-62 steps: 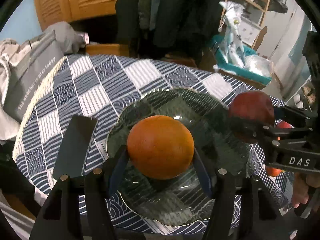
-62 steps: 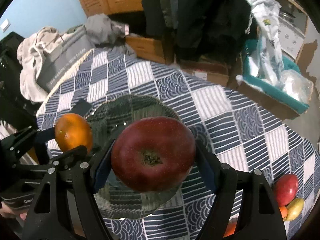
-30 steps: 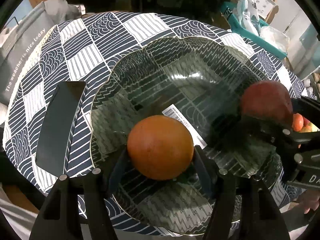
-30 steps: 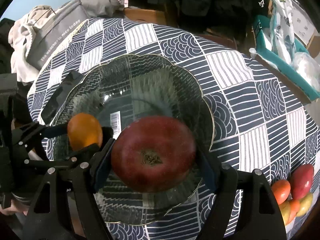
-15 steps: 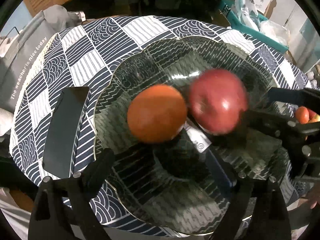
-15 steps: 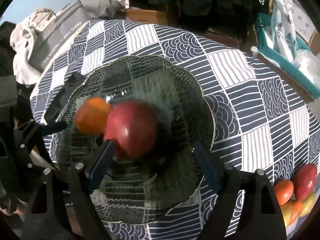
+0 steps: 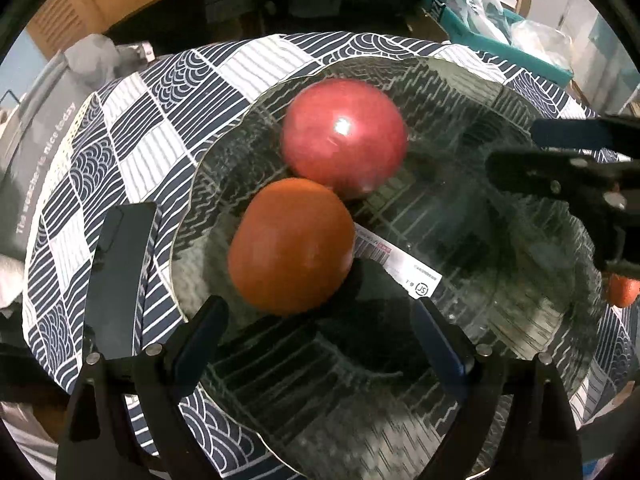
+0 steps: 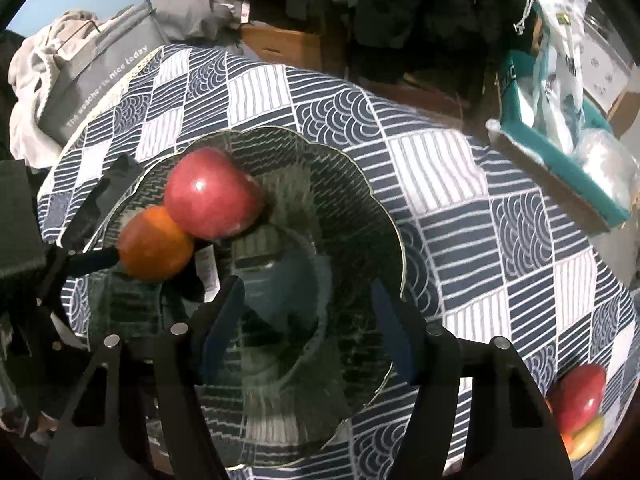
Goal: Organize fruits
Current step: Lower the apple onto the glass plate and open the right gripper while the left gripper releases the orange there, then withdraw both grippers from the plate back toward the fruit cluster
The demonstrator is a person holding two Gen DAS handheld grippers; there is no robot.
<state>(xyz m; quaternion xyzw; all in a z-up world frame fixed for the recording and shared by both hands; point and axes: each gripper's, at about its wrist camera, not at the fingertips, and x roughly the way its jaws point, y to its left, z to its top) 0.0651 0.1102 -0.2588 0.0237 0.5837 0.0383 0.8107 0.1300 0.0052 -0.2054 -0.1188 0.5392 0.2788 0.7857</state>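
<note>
An orange (image 7: 291, 246) and a red apple (image 7: 343, 136) lie touching each other in a dark glass plate (image 7: 500, 312) on the patterned tablecloth. My left gripper (image 7: 318, 334) is open and empty, just behind the orange. My right gripper (image 8: 308, 322) is open and empty above the plate's (image 8: 384, 216) middle; the orange (image 8: 154, 244) and apple (image 8: 214, 194) lie to its upper left. The right gripper's fingers (image 7: 576, 160) show at the right of the left wrist view.
A dark flat phone (image 7: 120, 280) lies left of the plate. More fruit (image 8: 580, 404) sits at the table's right edge. A grey bag (image 8: 100, 80) and clothes lie beyond the table at left, a teal bin (image 8: 560, 132) at right.
Both grippers opened and let go: the orange and apple dropped into the plate and rolled together to its left side. Both grippers have pulled back from the fruit.
</note>
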